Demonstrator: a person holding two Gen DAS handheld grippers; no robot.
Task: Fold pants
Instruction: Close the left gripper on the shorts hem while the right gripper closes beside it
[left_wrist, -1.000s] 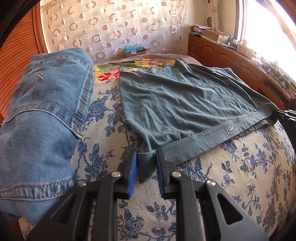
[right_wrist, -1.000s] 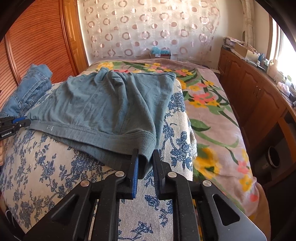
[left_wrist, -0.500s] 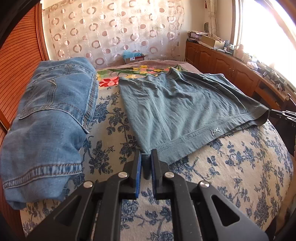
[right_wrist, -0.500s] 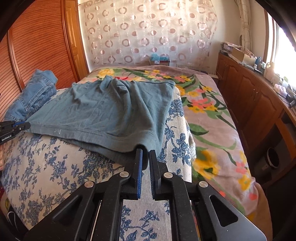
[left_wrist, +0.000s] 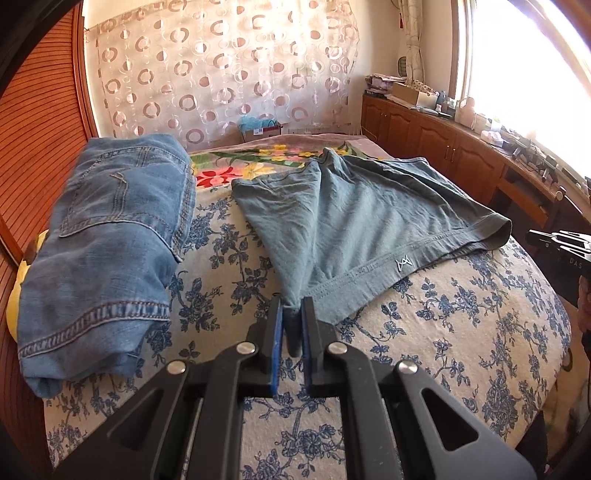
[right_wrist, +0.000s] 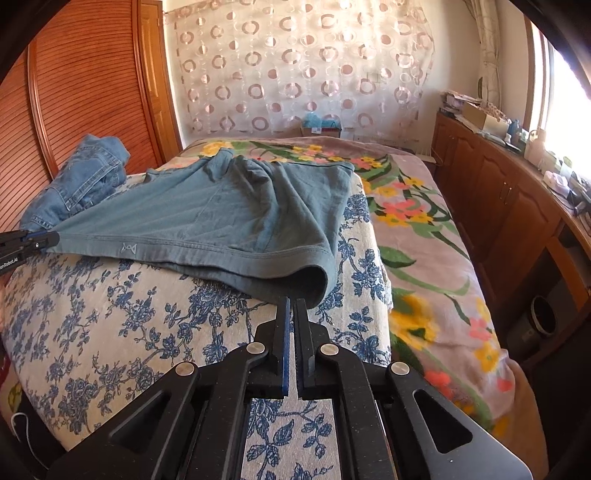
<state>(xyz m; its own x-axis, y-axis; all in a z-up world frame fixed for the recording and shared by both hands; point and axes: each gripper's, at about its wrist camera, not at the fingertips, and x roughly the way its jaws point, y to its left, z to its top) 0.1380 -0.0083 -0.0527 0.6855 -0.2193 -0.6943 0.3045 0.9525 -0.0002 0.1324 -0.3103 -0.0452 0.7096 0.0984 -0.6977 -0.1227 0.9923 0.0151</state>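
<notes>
**Status – pants, bed**

1. Location: the pants (left_wrist: 369, 221), teal-grey, lie spread on the bed (left_wrist: 461, 332). Their banded edge is toward the camera and the rest runs away toward the far end. Folded jeans (left_wrist: 110, 221) lie just beside them on the left, apart from them.

2. Left hand-held gripper (left_wrist: 292, 314): jaws nearly closed, clamped on the left corner of the banded edge. A tuft of cloth sits between the blue pads, and the corner is raised off the bed with tension creases fanning from it.

3. Right hand-held gripper (right_wrist: 291, 306): jaws have just been closing and are now at min. gap. Cloth reaches the pad tips at the right corner and appears to be the lower layer, nipped very shallowly. Grip depth can't be confirmed; in the left wrist view the upper layer of that corner sits free of the gripper.

4. Key relation: the band's long axis runs left–right between the two grippers, one at each end and neither nearer. The pants body lies straight ahead of both. Judgement: the next move likely carries the band forward over the body, both ends kept level. The shallow right grip is the probable slip point.

5. Markings:
   - Small white angular logo (left_wrist: 403, 264) on the band, right of centre; no letters legible.
   - Right gripper body, seen in the left wrist view: "DAS", rest cut off.
   - Left gripper body, seen in the right wrist view: text ending "Robot.AI", start cut off.
</notes>
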